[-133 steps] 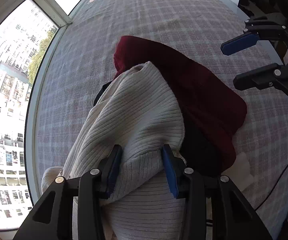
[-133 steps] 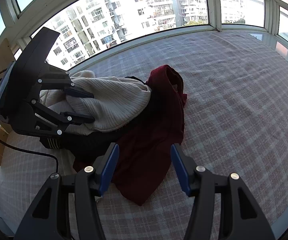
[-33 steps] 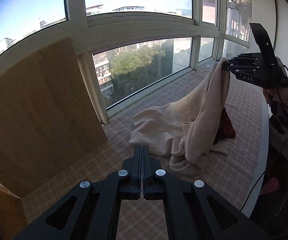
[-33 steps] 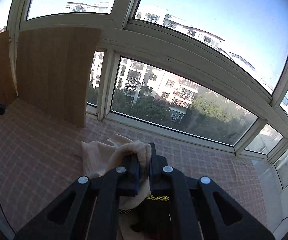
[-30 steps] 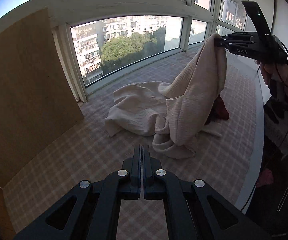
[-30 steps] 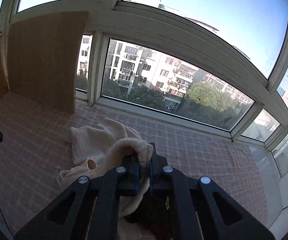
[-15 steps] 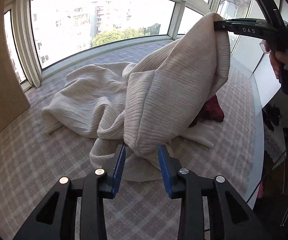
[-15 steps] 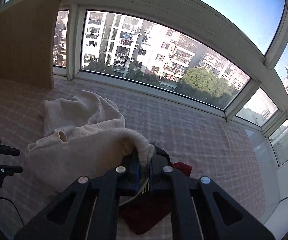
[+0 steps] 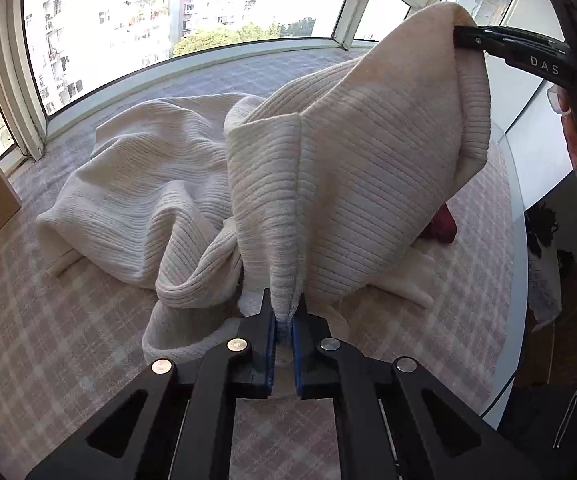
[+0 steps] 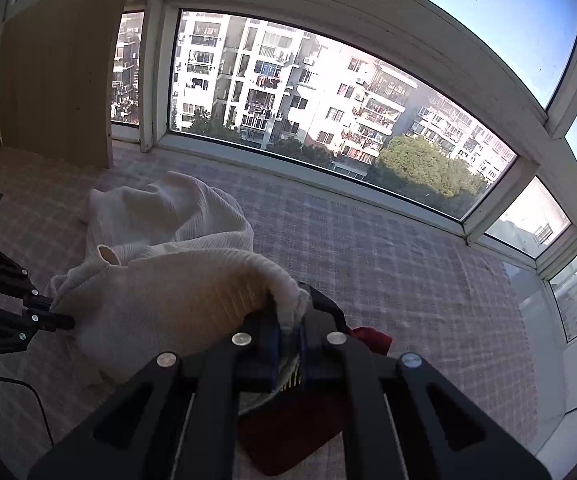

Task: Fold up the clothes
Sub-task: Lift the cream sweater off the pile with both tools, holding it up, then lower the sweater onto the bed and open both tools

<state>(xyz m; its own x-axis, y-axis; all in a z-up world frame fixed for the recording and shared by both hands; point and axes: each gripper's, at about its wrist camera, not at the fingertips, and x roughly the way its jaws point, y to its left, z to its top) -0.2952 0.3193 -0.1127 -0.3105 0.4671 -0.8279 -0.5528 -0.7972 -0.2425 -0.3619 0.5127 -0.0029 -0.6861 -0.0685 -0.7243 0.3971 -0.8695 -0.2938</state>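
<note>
A cream ribbed sweater (image 9: 348, 168) lies partly heaped on the checked cloth surface (image 9: 68, 340) and is partly lifted. My left gripper (image 9: 284, 320) is shut on a low fold of the sweater. My right gripper (image 10: 288, 334) is shut on another edge of it and holds that edge high; it shows at the upper right of the left wrist view (image 9: 464, 42). The sweater also shows in the right wrist view (image 10: 176, 280), with the left gripper (image 10: 62, 316) at its left end. A dark red garment (image 10: 300, 428) lies under the sweater, mostly hidden.
Large windows (image 10: 328, 112) run along the far edge of the surface. A wooden panel (image 10: 56, 68) stands at the left. A thin black cable (image 10: 36, 400) lies at the left front. The surface's right edge (image 9: 516, 280) drops off beside dark clutter.
My left gripper has moved in and shut on a low fold of the sweater; half a second ago its jaws were open around it. My right gripper still holds its edge up.
</note>
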